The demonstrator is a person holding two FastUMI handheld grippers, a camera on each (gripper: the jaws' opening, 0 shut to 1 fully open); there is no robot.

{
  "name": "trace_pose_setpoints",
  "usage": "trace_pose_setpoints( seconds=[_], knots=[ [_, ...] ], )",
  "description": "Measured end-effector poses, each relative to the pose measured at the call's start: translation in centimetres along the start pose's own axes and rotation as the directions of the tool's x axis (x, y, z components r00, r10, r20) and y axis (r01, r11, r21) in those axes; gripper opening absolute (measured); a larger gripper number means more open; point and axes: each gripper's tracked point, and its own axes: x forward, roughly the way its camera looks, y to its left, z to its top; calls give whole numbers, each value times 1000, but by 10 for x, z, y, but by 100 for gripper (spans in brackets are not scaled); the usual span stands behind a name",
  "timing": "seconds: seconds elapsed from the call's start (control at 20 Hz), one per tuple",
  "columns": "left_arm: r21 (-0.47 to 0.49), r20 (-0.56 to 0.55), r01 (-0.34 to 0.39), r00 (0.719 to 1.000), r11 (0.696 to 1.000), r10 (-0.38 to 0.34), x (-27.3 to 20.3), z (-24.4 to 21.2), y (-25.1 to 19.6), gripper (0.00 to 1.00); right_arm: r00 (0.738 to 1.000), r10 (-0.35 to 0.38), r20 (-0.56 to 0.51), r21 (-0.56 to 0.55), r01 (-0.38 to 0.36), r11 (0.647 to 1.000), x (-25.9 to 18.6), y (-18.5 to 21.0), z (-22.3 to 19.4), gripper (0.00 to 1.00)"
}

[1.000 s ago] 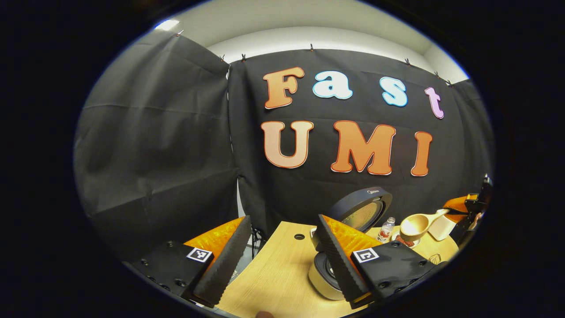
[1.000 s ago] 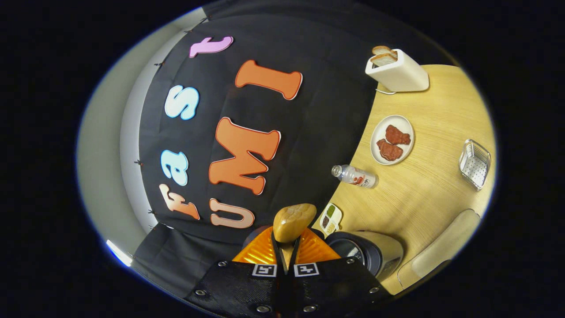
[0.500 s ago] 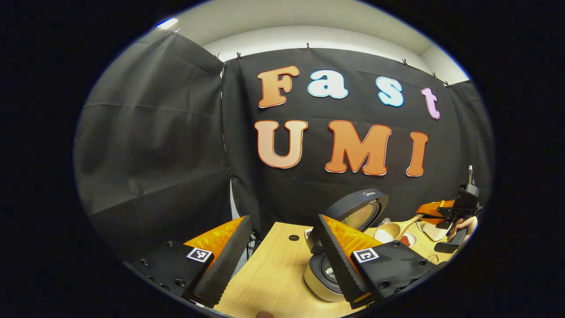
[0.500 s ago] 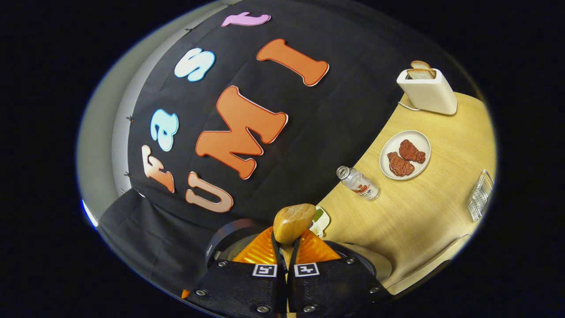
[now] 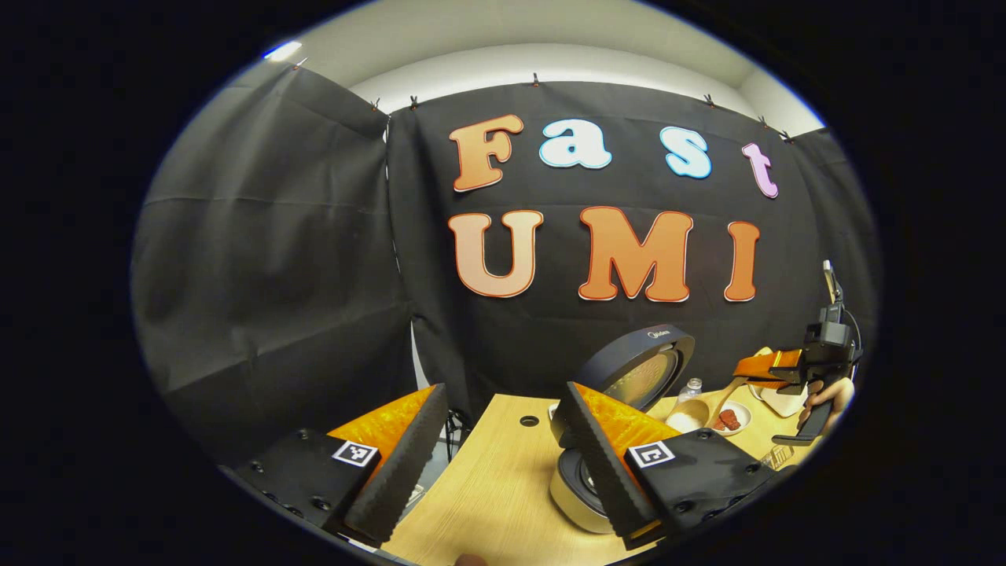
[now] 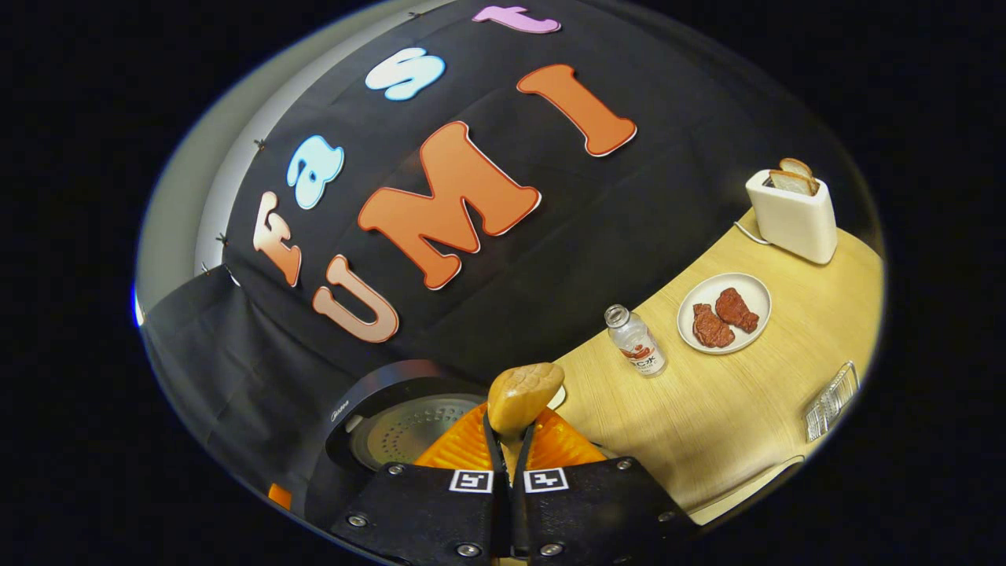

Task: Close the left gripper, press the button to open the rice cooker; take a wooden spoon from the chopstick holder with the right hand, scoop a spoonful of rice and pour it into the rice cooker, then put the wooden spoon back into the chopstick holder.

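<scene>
The right claw [image 6: 509, 440] is clenched on the wooden spoon [image 6: 523, 393]. The handle runs straight out between its two fingers, and the bowl end is out front. The rice cooker [image 6: 409, 428] sits just under and to the left of the spoon, with its lid up. I think the spoon tips there next. The left claw [image 5: 503, 460] hangs released above the counter [image 5: 487, 487], holding nothing. In its view the cooker [image 5: 629, 377] stands between the two claws, nearer the left one.

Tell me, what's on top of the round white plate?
Two reddish-brown pieces of meat lie side by side on the round white plate. Whatever is under them stays hidden.
</scene>
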Motion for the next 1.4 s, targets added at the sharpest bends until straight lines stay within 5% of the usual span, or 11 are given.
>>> trace_pose_setpoints(
  seconds=[0.6,1.05,1.4],
  knots=[
    [-19,-5,-9,1000,1000,8,1,1,10,100,1000,-7,-5,-308,5,951,3,17,-20,0],
    [-26,-1,-11,1000,1000,11,-1,3,12,100,999,31,-17,-571,-35,820,-5,43,-32,0],
    [-17,-7,-18,1000,1000,18,-6,2,13,100,996,81,-48,-729,-90,679,-12,53,-52,0]
  ],
)
